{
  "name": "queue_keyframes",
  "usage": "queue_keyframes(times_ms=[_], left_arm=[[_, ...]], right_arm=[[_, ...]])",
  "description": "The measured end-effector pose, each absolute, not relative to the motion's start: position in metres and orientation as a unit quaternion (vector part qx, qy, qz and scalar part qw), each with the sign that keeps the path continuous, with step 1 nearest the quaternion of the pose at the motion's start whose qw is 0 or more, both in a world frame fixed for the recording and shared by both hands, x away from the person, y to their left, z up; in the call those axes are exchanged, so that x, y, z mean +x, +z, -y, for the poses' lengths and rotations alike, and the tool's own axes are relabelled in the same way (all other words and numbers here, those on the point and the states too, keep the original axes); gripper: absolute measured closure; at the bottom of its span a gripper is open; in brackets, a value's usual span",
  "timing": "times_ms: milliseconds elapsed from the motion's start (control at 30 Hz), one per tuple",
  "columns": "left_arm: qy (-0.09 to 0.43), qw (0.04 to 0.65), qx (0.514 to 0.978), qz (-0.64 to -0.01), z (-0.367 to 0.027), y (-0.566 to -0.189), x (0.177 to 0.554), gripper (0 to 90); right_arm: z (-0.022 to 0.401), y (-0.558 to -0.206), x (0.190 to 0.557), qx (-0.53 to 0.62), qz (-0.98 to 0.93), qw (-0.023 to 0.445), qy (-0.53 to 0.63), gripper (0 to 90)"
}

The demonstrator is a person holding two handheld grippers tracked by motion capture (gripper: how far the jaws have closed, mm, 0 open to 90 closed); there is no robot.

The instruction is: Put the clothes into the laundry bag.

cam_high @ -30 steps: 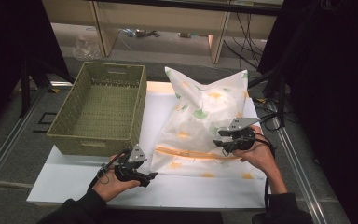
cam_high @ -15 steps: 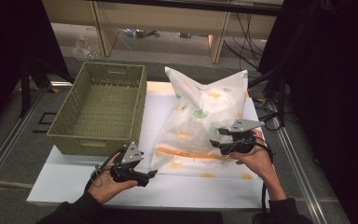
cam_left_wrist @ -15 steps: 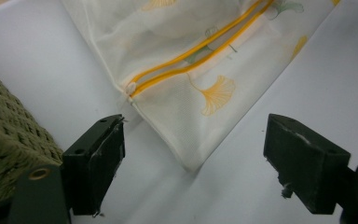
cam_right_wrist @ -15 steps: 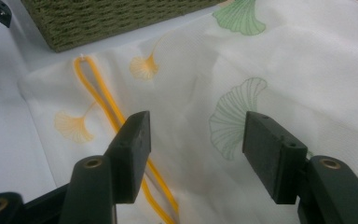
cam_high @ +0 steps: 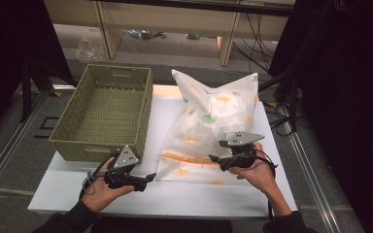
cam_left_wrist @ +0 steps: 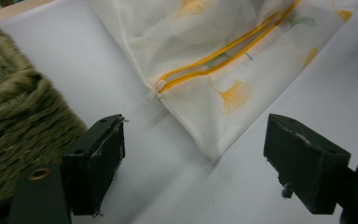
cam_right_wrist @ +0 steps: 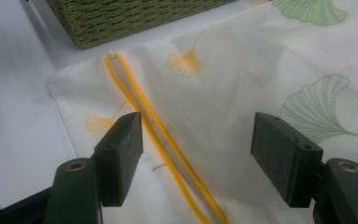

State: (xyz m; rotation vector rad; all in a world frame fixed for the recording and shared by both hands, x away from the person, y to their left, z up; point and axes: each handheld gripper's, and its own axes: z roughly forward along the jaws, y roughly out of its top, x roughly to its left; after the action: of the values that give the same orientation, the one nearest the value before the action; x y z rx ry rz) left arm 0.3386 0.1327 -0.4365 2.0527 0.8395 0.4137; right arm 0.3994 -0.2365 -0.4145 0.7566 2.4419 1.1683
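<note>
High view footage is showing a pillowcase (cam_high: 209, 131) of thin white cloth, printed with orange and green fan-shaped leaves, being laid across the white counter (cam_high: 68, 187) just beside a woven green basket (cam_high: 102, 114); its far corners are standing up in soft peaks. An orange zipper (cam_right_wrist: 168, 140) is being shown as a narrow doubled line running across the near end, its one end lying close to a corner of the cloth. The right tongs (cam_high: 216, 158) are being held over that zipper, their blocky black jaws spread and having just been opening, nothing being pinched. The left tongs (cam_high: 150, 176) are being held just off the near corner of the cloth, spread and empty, beside the basket's coarse rope-like wall.
</note>
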Motion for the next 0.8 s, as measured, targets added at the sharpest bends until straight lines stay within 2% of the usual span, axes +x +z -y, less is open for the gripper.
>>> queue_keyframes(times_ms=[233,333,800], left_arm=[[0.167,0.431,0.815,-0.349,-0.144,-0.437,0.336,20.0],[0.169,0.438,0.81,-0.35,-0.148,-0.437,0.334,19.9],[0.175,0.437,0.808,-0.353,-0.152,-0.437,0.325,19.9]], right_arm=[[0.232,-0.416,0.396,0.26,-0.857,0.167,0.411,31.4],[0.233,-0.415,0.395,0.264,-0.855,0.186,0.406,30.3],[0.245,-0.425,0.376,0.287,-0.846,0.18,0.411,28.1]])
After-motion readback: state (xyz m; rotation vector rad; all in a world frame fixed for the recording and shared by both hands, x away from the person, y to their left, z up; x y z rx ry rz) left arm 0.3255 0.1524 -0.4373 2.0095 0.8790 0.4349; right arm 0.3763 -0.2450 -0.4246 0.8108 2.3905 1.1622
